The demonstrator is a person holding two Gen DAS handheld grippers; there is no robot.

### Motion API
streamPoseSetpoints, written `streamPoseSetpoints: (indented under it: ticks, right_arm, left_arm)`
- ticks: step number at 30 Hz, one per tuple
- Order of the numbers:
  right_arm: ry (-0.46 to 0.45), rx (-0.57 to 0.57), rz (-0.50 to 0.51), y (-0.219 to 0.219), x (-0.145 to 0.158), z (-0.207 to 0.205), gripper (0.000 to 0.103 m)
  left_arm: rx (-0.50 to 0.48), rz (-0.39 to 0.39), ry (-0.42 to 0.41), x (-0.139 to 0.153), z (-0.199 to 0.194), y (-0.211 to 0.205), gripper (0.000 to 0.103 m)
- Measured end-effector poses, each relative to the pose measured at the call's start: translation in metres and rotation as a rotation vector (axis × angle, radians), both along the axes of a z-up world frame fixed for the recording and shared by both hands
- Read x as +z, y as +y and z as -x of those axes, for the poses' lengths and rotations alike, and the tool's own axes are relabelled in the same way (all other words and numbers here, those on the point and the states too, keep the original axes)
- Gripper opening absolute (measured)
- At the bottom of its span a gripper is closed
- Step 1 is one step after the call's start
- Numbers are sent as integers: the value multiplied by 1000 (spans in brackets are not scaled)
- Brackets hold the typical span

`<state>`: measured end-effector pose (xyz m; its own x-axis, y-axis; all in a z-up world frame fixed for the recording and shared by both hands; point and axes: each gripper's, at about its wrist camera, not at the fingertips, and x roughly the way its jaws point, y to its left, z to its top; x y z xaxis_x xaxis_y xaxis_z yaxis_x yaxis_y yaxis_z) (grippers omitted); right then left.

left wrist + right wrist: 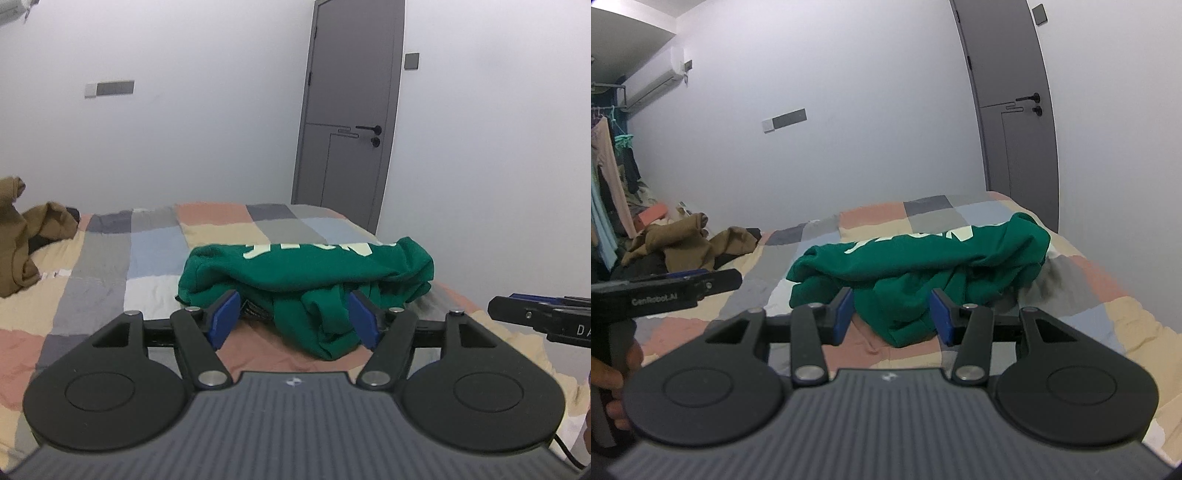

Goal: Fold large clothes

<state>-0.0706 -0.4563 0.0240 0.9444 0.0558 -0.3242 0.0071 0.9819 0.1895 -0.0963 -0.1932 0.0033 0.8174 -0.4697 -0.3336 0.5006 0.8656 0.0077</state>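
Note:
A green sweatshirt (306, 266) with pale lettering lies in a loose heap on the patchwork bed cover (155, 251). My left gripper (294, 319) is low over the bed at the heap's near edge. Its blue pads (225, 317) stand wide apart, and a fold of green cloth lies beside the right pad, not pinched. In the right wrist view the same sweatshirt (923, 258) fills the middle. My right gripper (893, 315) is open, with the nearest green fold between its pads and a gap showing at the left pad. Each gripper shows side-on in the other's view, the right gripper (535, 317) and the left gripper (683, 288).
A brown garment (22, 240) lies crumpled at the bed's far left, also seen in the right wrist view (687, 243). A grey door (351, 110) stands behind the bed. Clothes hang on a rail (605, 177) at far left. A hand (613, 380) grips the left handle.

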Motion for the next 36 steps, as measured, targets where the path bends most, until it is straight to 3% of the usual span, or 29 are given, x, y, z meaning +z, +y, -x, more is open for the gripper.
streamPoseSetpoints:
  ticks: [2, 5, 7, 11, 19, 21, 36]
  right_arm:
    - [4, -8, 9, 1, 0, -2, 53]
    - [-6, -21, 15, 1, 1, -2, 72]
    - [-5, -24, 24, 2, 2, -3, 74]
    - [-15, -36, 40, 2, 3, -4, 98]
    - [-1, -66, 75, 4, 4, -5, 98]
    - [-2, -69, 78, 4, 5, -5, 103]
    - [19, -78, 86, 13, 7, 0, 103]
  left_arm:
    - [8, 0, 7, -1, -2, 0, 85]
    - [22, 2, 9, -3, -5, 2, 98]
    - [18, 9, 21, -2, -6, 3, 100]
    - [37, -3, 9, -1, -6, 4, 103]
    - [44, 1, 16, 2, -3, 5, 103]
    - [45, 0, 16, 3, -1, 4, 103]
    - [6, -21, 16, 5, 13, -2, 103]
